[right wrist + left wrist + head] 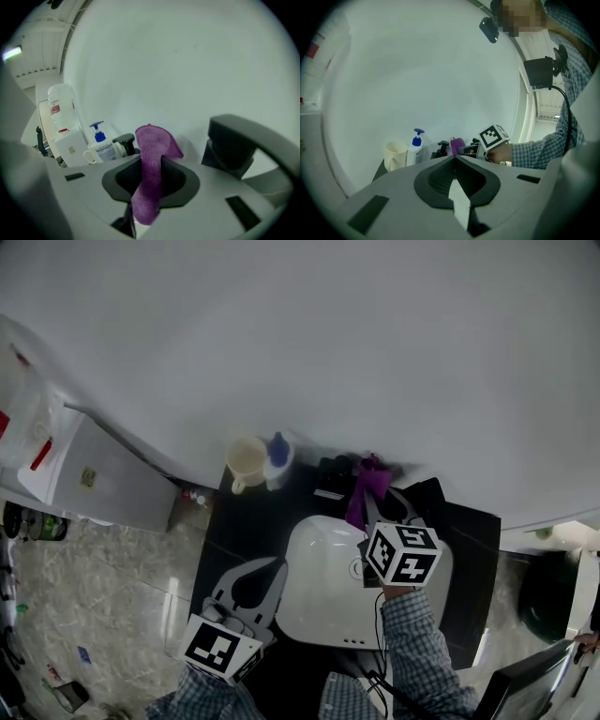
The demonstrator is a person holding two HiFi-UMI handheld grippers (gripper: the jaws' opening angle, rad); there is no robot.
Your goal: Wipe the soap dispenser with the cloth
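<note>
Leftmost, the left gripper (278,565) sits low over the near-left rim of the white oval sink basin (319,606). It is held from below by a checked-sleeve arm (202,704) and points up toward the wall. Its jaw tips meet with nothing between them, as the left gripper view confirms (454,158).

Bare black countertop (239,521) lies open between this gripper and the back corner. The counter's left edge drops to a marbled floor (122,577).

At the back-left corner, against the white wall (328,334), stands a cream mug (246,462). Just right of the mug is the white soap dispenser with blue pump (278,456), upright. It is well apart from both grippers. It also shows in the left gripper view (415,147) and the right gripper view (102,145).

Next right along the back is a black tap (333,468).

The right gripper (375,510) reaches forward over the basin's far-right rim on an extended checked-sleeve forearm (412,634), with its marker cube (403,554) facing up. Its jaws are closed on the purple microfibre cloth (366,486). The cloth is pinched mid-length, with one end sticking up past the tips and the other hanging below (150,173). It hangs near the tap, right of the dispenser, and touches neither.
</note>
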